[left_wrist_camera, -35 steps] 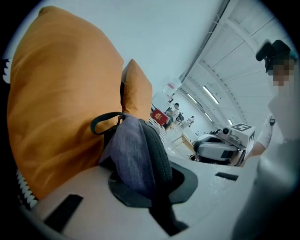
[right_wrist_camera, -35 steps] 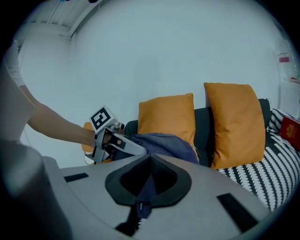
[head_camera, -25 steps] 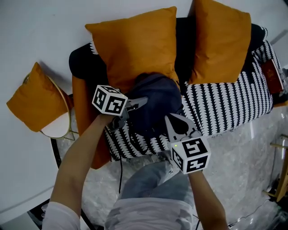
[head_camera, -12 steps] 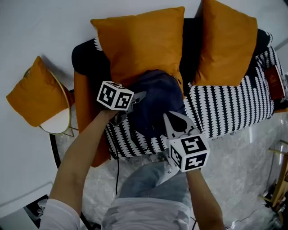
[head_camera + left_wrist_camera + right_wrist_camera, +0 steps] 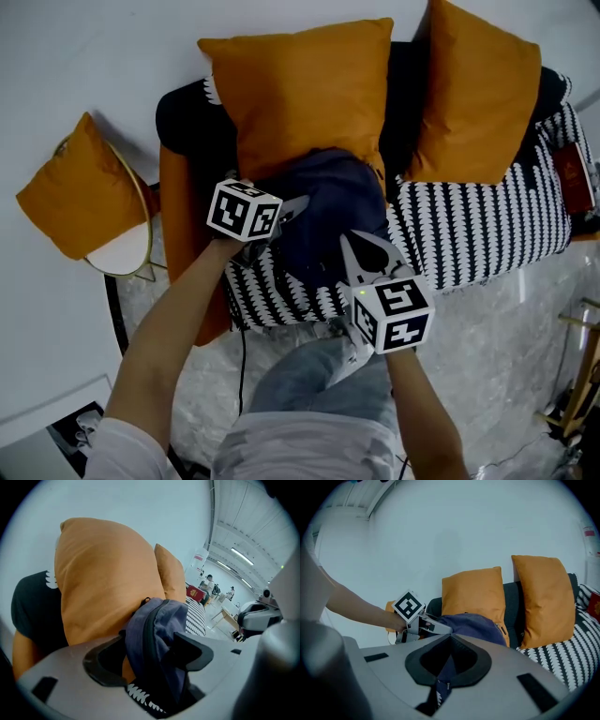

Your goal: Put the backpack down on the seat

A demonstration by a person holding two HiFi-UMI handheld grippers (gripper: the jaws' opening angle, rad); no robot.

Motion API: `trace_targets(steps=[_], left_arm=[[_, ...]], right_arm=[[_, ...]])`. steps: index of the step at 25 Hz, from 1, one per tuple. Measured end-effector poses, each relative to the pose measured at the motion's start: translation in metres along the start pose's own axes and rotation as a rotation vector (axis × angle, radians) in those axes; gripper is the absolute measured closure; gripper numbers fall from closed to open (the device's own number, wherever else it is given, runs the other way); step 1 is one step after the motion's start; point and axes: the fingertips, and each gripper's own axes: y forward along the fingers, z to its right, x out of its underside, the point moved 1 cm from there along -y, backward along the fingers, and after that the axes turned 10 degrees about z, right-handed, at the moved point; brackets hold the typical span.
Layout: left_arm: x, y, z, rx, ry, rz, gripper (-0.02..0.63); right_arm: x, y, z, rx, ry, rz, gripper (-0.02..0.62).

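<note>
backpack (image 5: 161, 616) inside opening left claw (image 5: 149, 644), right claw (image 5: 450, 637) closed

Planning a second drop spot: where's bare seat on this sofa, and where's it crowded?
Free: the patterned seat between the backpack and the red book, in front of the right cushion. Crowded: the left end, where the backpack sits against the left cushion. The side table holds a third cushion.

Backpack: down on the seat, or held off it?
Down. The backpack sits on the patterned seat, leaning against the orange cushion; the left tongs are opening with its top between them.
</note>
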Motion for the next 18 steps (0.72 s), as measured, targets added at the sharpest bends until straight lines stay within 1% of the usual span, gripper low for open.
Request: trace_targets(steps=[6,13,18], left_arm=[[0.004,-0.019,-0.002,-0.065,-0.008,0.007,0.287],[-0.005,-0.043,0.006,-0.103,-0.035,0.044,0.287],[-0.009,-0.058,0.017,-0.122,0.005,0.024,0.287]], right_arm=[[-0.007,-0.005,-0.005,-0.014,-0.007,-0.008,0.594],[-0.020,-0.014,-0.012,-0.026,-0.026,-0.018,0.594],[-0.034,-0.021,-0.019,-0.040,-0.046,-0.016,0.594]])
